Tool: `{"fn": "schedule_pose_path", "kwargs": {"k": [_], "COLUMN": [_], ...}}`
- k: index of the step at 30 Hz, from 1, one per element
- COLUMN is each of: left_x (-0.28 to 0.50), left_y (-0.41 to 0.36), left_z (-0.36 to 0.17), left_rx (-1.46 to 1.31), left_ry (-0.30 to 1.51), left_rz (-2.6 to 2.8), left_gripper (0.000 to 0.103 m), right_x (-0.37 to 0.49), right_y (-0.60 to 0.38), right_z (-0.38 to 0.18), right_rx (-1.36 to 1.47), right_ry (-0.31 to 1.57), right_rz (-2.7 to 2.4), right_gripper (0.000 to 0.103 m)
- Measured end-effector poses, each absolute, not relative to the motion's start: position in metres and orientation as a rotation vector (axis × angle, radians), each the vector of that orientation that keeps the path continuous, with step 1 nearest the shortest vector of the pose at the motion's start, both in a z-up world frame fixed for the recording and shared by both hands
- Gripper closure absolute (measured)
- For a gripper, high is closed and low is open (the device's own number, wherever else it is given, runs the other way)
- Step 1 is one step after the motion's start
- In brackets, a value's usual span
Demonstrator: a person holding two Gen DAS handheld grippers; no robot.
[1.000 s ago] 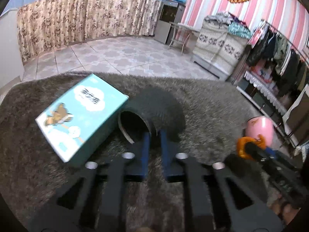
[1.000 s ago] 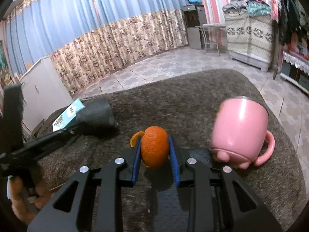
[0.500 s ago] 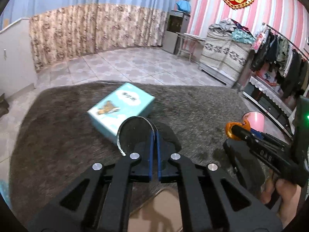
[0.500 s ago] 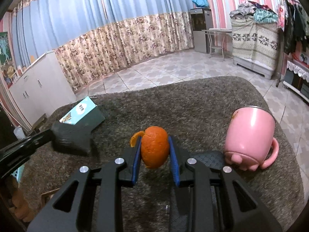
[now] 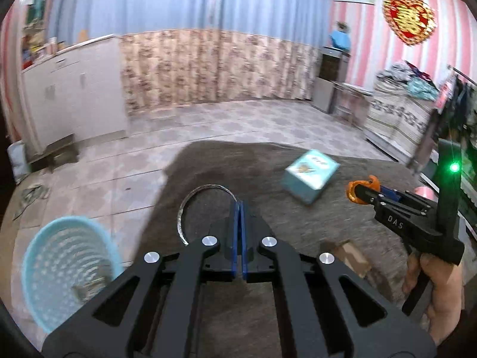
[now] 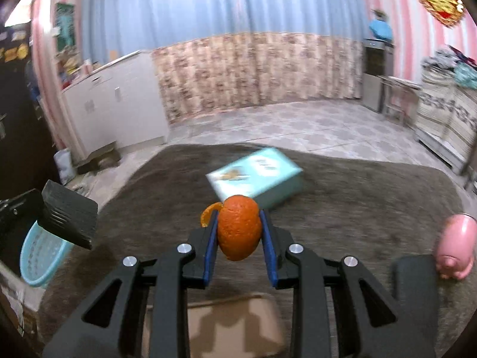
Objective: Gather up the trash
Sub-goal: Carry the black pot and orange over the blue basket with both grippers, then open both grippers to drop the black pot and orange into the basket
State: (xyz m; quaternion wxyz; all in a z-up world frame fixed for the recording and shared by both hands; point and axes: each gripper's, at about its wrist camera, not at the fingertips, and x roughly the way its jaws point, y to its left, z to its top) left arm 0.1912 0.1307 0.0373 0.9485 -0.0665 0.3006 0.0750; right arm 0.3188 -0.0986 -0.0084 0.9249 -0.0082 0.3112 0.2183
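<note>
Left gripper [image 5: 239, 208] is holding its blue pads pinched together on the wall of a dark ribbed cup [image 5: 205, 211], rim pale and facing the camera; the cup has been lifted off the rug and swung left since half a second ago, when it sat just in front of the teal box. Right gripper [image 6: 238, 232] is still clamping an orange peel [image 6: 237, 226], pebbled skin, a loose curl sticking out at its left side, held above the grey shag rug [image 6: 357, 191]. A tan cardboard piece [image 6: 226, 325] is lying on the rug under the right gripper. A light-blue perforated basket [image 5: 62, 271] is now coming into view low left, on the tiled floor beside the rug. Farther off, the teal box [image 6: 256, 176] is resting on the rug, now well apart from the cup. A pink mug [image 6: 456, 244] is sitting at the right edge.
</note>
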Motion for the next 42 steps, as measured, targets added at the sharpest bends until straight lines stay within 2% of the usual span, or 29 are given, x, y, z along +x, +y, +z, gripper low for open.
{"fn": "schedule_pose_path", "kwargs": {"k": [7,13,27,28,30,31,32,33,37,42], "left_x": [0.14,0.115,0.1,0.098,0.093,0.089,0.084,0.079,0.06,0.034], "left_y": [0.218,0.273,0.342,0.345,0.346,0.35,0.352,0.353,0.357,0.357], "left_z": [0.04,0.018,-0.036,-0.034,-0.032,-0.031,-0.028,-0.025,-0.016,-0.014], "left_rx": [-0.146,-0.162,-0.258,-0.258,-0.264,-0.264,-0.256,-0.244,-0.215,-0.221], "left_ry": [0.606,0.637,0.654,0.65,0.648,0.642,0.631,0.62,0.595,0.563], "left_rz": [0.304,0.373,0.411,0.413,0.42,0.431,0.453,0.472,0.551,0.618], "left_gripper": [0.103,0.103,0.103,0.1,0.082,0.066,0.056,0.052,0.025,0.012], "right_x": [0.292,0.265,0.21,0.208,0.207,0.206,0.205,0.204,0.201,0.195], "right_y": [-0.009,0.068,0.161,0.165,0.171,0.176,0.179,0.182,0.195,0.212], "right_z": [-0.003,-0.015,-0.035,-0.035,-0.035,-0.035,-0.035,-0.035,-0.037,-0.044], "right_rx": [-0.073,-0.132,-0.247,-0.257,-0.267,-0.264,-0.257,-0.251,-0.248,-0.242], "right_ry": [0.64,0.659,0.667,0.667,0.665,0.666,0.669,0.67,0.676,0.692], "right_rz": [0.569,0.653,0.784,0.788,0.8,0.806,0.818,0.826,0.846,0.882], "right_gripper": [0.075,0.076,0.076,0.076,0.076,0.076,0.076,0.076,0.076,0.075]}}
